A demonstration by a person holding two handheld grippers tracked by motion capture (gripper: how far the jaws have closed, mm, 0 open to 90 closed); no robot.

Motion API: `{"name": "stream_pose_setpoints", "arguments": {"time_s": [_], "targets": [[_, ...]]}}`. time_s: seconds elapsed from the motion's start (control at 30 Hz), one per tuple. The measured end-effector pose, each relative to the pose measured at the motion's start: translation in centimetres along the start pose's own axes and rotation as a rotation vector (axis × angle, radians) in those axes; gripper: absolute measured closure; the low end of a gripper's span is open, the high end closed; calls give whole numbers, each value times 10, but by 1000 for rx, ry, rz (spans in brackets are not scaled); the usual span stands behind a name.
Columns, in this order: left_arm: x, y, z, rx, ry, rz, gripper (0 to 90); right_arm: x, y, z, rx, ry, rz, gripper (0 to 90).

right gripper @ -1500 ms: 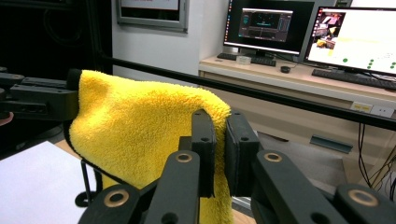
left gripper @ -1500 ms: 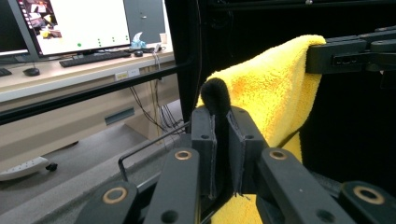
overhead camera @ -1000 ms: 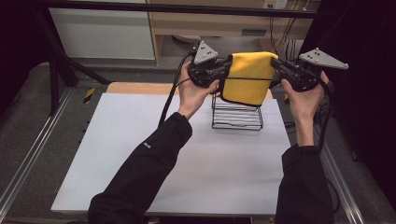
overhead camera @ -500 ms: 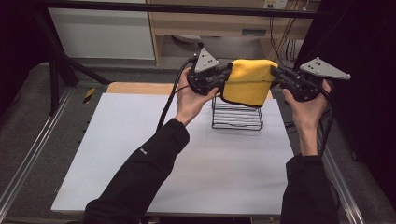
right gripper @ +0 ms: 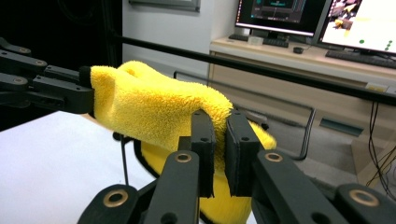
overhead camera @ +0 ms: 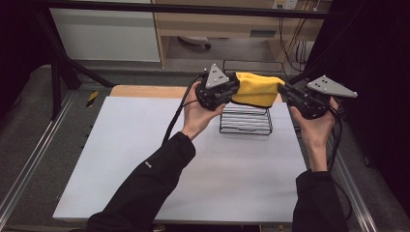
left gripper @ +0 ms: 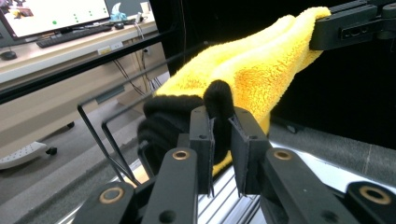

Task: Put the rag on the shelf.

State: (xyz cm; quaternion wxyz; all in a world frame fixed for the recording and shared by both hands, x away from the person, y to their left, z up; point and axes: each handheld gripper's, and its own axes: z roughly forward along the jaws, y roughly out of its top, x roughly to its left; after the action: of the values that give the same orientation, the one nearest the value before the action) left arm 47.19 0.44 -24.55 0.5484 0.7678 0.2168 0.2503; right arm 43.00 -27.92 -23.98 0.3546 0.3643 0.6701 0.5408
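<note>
A yellow fluffy towel [overhead camera: 256, 89] with a black hem hangs stretched between my two grippers, just above a black wire rack [overhead camera: 245, 123] at the back of the table. My left gripper [overhead camera: 231, 91] is shut on the towel's left end. In the left gripper view its jaws [left gripper: 220, 116] pinch the black hem, and the towel [left gripper: 252, 70] runs off to the right gripper [left gripper: 350, 25]. My right gripper [overhead camera: 289, 94] is shut on the right end. The right gripper view has the jaws [right gripper: 218, 116] clamped on the towel [right gripper: 154, 107], the left gripper [right gripper: 46, 88] beyond it.
The rack stands on a white table top [overhead camera: 145, 159] with a wooden strip [overhead camera: 145, 91] along its far edge. Metal rails [overhead camera: 34, 159] run down both sides. A desk with monitors [right gripper: 280, 14] lies beyond the table.
Both grippers have come down a little toward the rack with the towel still between them. The right hand has shifted slightly right and down.
</note>
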Motion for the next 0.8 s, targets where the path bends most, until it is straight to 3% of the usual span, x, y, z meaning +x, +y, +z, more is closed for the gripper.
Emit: {"name": "stream_pose_setpoints", "arguments": {"time_s": [0.37, 0.57, 0.7, 0.8], "targets": [[1, -2, -8, 87, -52, -51, 691, 0, -19, 3, 55, 24, 10, 830], [5, 11, -16, 53, -46, -87, 565, 0, -25, 5, 69, 25, -9, 822], [7, 19, -8, 70, -42, -97, 555, 1, -29, 6, 69, 23, -12, 818], [4, 18, 2, 97, -48, -104, 599, 0, -30, 6, 75, 23, -19, 808]]}}
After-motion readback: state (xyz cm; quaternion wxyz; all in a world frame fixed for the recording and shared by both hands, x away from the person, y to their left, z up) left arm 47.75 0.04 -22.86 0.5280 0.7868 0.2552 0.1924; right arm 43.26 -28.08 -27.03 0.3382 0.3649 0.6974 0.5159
